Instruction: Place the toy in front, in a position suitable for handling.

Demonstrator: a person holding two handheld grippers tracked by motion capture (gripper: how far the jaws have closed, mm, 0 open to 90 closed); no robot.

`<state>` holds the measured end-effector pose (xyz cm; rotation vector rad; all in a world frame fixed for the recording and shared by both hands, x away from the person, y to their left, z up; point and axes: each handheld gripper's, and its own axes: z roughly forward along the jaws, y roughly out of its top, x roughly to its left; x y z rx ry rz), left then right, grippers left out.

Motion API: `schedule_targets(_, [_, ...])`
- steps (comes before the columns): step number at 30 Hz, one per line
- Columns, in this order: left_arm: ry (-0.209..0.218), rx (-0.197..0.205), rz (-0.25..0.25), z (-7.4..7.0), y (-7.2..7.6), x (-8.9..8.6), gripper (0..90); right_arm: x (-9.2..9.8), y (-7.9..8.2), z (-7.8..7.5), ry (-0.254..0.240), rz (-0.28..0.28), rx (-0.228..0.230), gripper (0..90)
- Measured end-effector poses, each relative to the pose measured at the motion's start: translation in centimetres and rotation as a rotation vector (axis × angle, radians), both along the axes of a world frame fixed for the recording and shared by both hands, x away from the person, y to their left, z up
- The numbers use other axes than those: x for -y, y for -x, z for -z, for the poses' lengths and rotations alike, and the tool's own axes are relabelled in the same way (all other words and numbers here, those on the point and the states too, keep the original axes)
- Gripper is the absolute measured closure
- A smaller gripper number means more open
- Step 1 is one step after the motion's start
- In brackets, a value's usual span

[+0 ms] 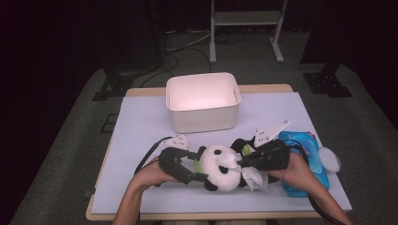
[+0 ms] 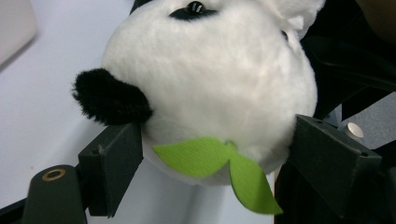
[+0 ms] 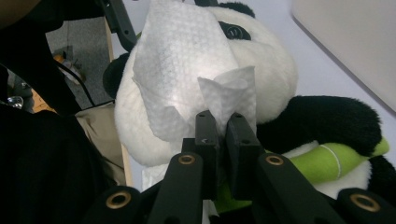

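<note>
My right gripper [image 3: 223, 122] pinches a dimpled white wipe [image 3: 187, 70] against the fluffy round panda plush [image 2: 210, 88]. My left gripper [image 2: 215, 158] stands wide around its head, its jaws seeming just clear of the fur.

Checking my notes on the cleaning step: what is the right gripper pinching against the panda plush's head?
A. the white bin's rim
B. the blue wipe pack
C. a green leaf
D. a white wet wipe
D: in the right gripper view the right gripper has its jaws shut on a white wet wipe draped over the panda plush.
</note>
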<state>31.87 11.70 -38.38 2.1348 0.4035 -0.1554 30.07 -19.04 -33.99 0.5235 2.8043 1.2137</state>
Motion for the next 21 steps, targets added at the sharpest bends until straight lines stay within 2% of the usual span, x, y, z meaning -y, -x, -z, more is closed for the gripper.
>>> schedule_targets(4, [-0.008, -0.023, -0.018, 0.2, -0.1, 0.2, 16.9, -0.4, 0.6, 0.2, 0.015, -0.014, 0.008, 83.6])
schedule_targets(5, [-0.011, -0.037, -0.03, 0.3, -0.2, 0.3, 14.3, -0.4, 0.7, 0.3, 0.014, -0.021, 0.006, 83.6])
schedule_targets(8, [-0.035, -0.056, -0.026, 0.7, -0.2, 0.7, 10.5, -0.8, 0.9, 0.5, 0.016, -0.04, -0.007, 83.6])
schedule_targets(12, [-0.037, -0.07, -0.029, 1.0, -0.4, 0.8, 10.1, -1.2, 1.2, 0.8, 0.027, -0.054, -0.007, 83.6])
schedule_targets(15, [-0.041, -0.06, -0.032, 1.2, -0.4, 0.9, 10.3, -1.4, 1.2, 0.8, 0.026, -0.062, -0.007, 83.5])
schedule_targets(18, [-0.038, -0.04, -0.043, 1.3, -0.4, 0.8, 14.9, -1.6, 1.2, 0.6, 0.012, -0.06, -0.004, 83.5])
schedule_targets(21, [-0.047, 0.003, -0.035, 1.1, -0.2, 0.9, 20.6, -2.1, 1.0, 0.0, 0.003, -0.06, 0.017, 83.6])
